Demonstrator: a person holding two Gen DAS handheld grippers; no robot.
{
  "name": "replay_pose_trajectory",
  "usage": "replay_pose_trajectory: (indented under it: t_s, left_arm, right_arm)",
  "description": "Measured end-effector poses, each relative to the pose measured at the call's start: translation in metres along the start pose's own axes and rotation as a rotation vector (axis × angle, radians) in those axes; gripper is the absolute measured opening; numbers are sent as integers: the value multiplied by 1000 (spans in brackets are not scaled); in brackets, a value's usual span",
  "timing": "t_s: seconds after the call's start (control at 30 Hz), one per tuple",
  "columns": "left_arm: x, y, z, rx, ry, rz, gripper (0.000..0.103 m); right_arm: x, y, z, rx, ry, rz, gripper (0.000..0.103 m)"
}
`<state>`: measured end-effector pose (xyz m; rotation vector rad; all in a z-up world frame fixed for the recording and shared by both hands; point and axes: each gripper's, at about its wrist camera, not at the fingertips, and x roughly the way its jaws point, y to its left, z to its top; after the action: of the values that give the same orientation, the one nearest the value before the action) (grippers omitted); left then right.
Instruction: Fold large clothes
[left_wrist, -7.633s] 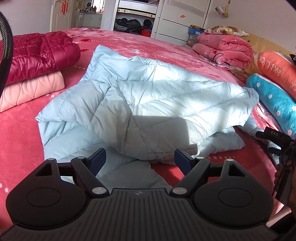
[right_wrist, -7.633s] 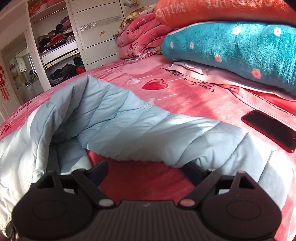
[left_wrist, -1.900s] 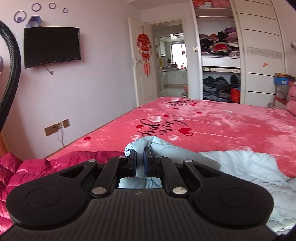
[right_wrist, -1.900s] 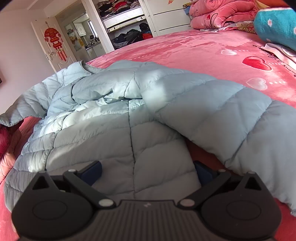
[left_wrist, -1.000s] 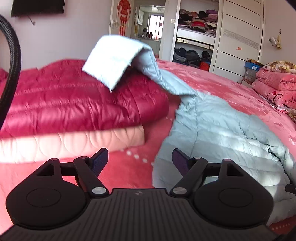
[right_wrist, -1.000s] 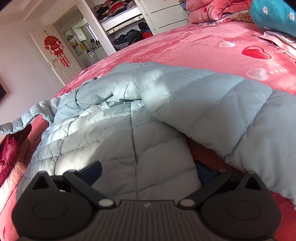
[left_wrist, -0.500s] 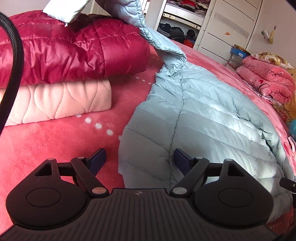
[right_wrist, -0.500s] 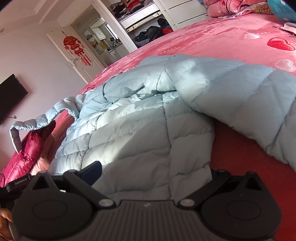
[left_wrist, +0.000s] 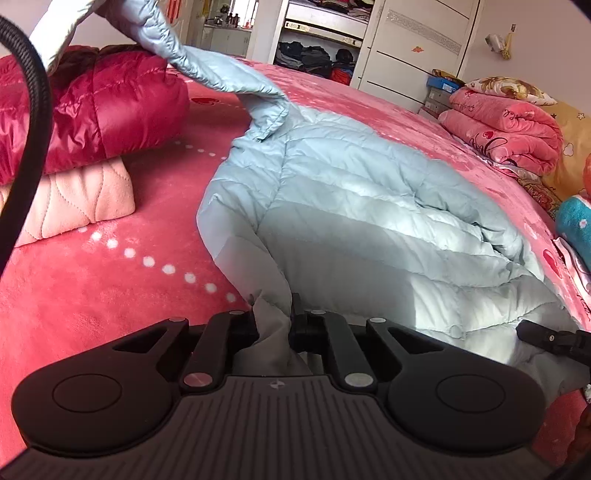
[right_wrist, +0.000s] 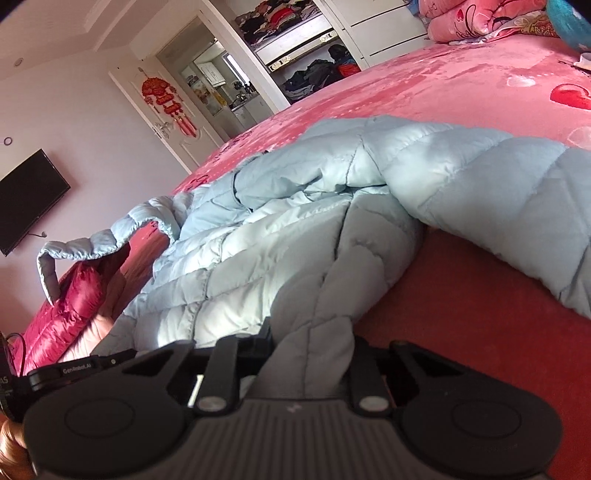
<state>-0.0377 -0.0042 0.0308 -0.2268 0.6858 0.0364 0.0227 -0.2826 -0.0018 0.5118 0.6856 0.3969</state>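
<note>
Left wrist view: left gripper (left_wrist: 273, 317) jaws clamped on hem of pale blue jacket (left_wrist: 362, 206), spread on red bed (left_wrist: 92, 295) beside folded crimson jacket (left_wrist: 103, 110).
Right wrist view: right gripper (right_wrist: 310, 347) jaws closing, pinching jacket's hem.

Bare red bed (left_wrist: 92, 295) is lying open along the near edge; stacked folded jackets (left_wrist: 92, 122) are blocking the left side.
</note>
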Motion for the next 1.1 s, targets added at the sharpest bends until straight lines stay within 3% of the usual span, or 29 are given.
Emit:
replay_pose_trajectory:
  t_s: [0.23,0.43,0.6,0.87,1.1]
  left_arm:
    - [-52,-25,5,10,-42,-79,6]
    - [-103,-44,0,72,-41,-166,7]
    - [-141,-39,-12,101,-16,-222,7]
    - [-179,-30,-40,150,38,-260,7]
    - [-186,-20,-60,184,119,-259,9]
  right_arm:
    - [-48,20,5,-16,-76,8,7]
    - [-106,41,5,-15,-135,-2,7]
    - [-154,55,-9,-5,-157,-22,7]
    - [-217,72,-43,-7,-110,-62,7]
    - [-246,82,-79,-24,-32,-95,7]
